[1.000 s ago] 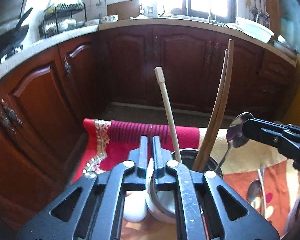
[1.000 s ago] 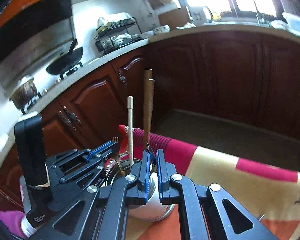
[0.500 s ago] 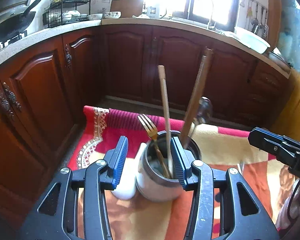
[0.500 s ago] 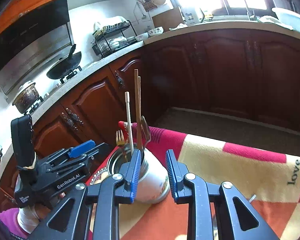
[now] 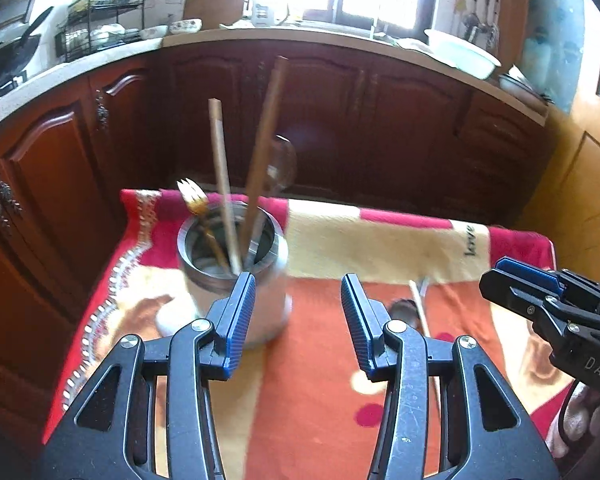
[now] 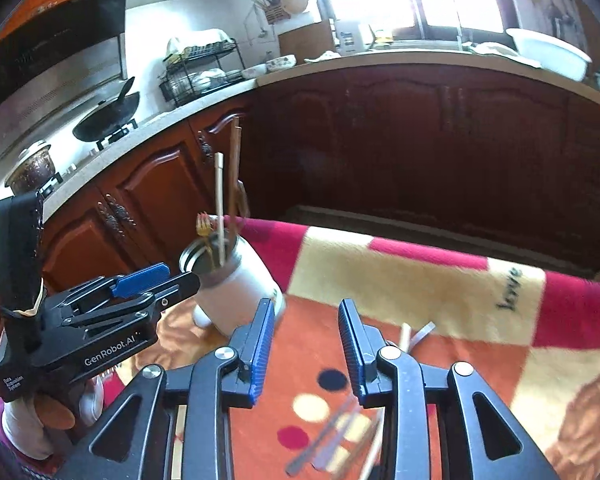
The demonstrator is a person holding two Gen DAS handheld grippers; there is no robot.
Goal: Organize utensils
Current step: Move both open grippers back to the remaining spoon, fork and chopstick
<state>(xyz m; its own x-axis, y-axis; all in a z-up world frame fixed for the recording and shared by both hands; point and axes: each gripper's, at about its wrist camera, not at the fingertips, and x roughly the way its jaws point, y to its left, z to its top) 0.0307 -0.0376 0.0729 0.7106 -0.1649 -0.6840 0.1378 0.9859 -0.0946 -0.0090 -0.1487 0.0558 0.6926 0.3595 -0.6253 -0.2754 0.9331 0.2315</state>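
A white utensil jar (image 5: 236,276) with a metal rim stands on the blanket-covered table; it also shows in the right wrist view (image 6: 236,288). It holds a gold fork (image 5: 194,200), a pale wooden stick (image 5: 220,168), dark chopsticks (image 5: 266,136) and a spoon (image 5: 282,164). My left gripper (image 5: 298,320) is open and empty, just right of and nearer than the jar. My right gripper (image 6: 306,340) is open and empty, to the right of the jar. Loose utensils (image 6: 340,436) lie blurred on the blanket below it; a stick and spoon (image 5: 416,304) lie ahead of the left gripper.
The table wears a red, cream and orange blanket (image 5: 380,240) whose far edge drops to the floor. Dark wooden cabinets (image 5: 340,120) ring the room. The right gripper shows at the right edge of the left wrist view (image 5: 548,304), the left gripper at the left of the right wrist view (image 6: 100,312).
Both grippers opened and pulled back from the jar. The spoon that the right gripper held now stands in the jar. Both views shifted right across the blanket.
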